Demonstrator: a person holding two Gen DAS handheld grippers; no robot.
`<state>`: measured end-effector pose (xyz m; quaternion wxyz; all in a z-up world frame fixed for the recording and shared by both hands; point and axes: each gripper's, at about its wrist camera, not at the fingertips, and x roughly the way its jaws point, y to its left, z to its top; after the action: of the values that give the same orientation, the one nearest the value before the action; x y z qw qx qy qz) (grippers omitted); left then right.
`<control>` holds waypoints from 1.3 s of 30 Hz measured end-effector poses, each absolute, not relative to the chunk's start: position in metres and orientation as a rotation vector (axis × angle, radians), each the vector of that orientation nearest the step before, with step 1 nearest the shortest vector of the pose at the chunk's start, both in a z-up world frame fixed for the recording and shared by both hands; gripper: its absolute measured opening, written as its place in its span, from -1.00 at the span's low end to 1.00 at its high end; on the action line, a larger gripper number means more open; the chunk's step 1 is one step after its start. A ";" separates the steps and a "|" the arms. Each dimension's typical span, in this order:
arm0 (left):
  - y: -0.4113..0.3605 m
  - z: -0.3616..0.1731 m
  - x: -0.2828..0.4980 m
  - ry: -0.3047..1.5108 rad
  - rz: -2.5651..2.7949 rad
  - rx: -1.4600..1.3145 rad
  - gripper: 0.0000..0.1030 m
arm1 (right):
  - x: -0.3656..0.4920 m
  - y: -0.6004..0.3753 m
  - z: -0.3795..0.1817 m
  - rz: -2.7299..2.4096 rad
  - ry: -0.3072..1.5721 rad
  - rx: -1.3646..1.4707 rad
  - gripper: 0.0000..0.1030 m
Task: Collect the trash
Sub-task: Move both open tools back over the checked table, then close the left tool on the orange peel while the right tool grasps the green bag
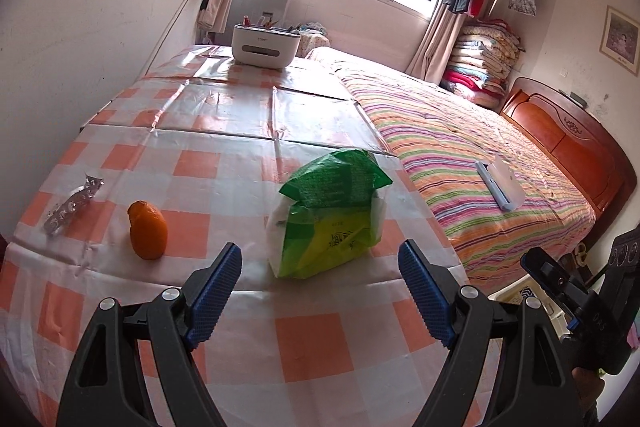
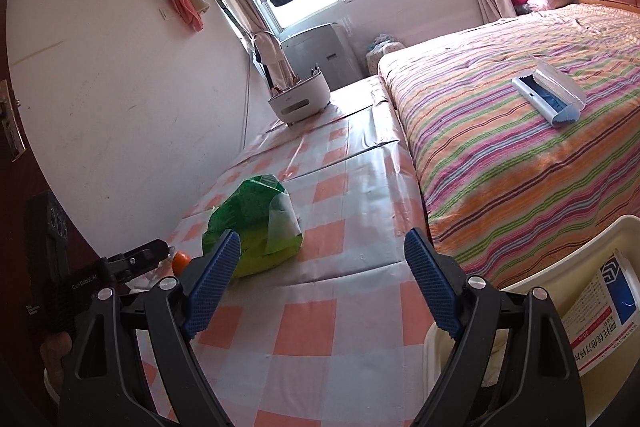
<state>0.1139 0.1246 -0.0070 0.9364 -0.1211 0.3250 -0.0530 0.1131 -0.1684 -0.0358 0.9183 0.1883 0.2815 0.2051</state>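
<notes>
Both claws, left [image 1: 320,291] & right [image 2: 322,287], released, empty; "CenRobot AI" legible on left unit.

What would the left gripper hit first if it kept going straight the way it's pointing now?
Most likely the green and white plastic bag. The left gripper stands open with the bag centred just ahead of its fingers on the checked tablecloth. The orange sits off to the left, outside that line.

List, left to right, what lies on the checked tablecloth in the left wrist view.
Crumpled silver foil wrapper → orange fruit peel standing upright → green and white plastic bag. The white box with a slot sits further back, between fruit and bag in left-right order.
</notes>
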 end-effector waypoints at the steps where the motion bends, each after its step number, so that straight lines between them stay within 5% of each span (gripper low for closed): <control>1: 0.133 -0.008 0.114 0.662 -0.089 -0.251 0.52 | 0.116 -0.163 -0.037 0.432 0.588 0.381 0.61; 18: 0.224 -0.024 0.103 0.678 0.117 -0.267 0.52 | 0.166 -0.092 -0.043 0.582 0.695 0.324 0.61; 39: 0.226 -0.043 0.127 0.769 0.107 -0.241 0.52 | 0.198 -0.042 -0.048 0.554 0.720 0.222 0.61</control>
<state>0.1266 0.2261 -0.0426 0.9185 -0.1172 0.3739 0.0520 0.1983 -0.0418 -0.0483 0.8927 0.1071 0.3469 0.2668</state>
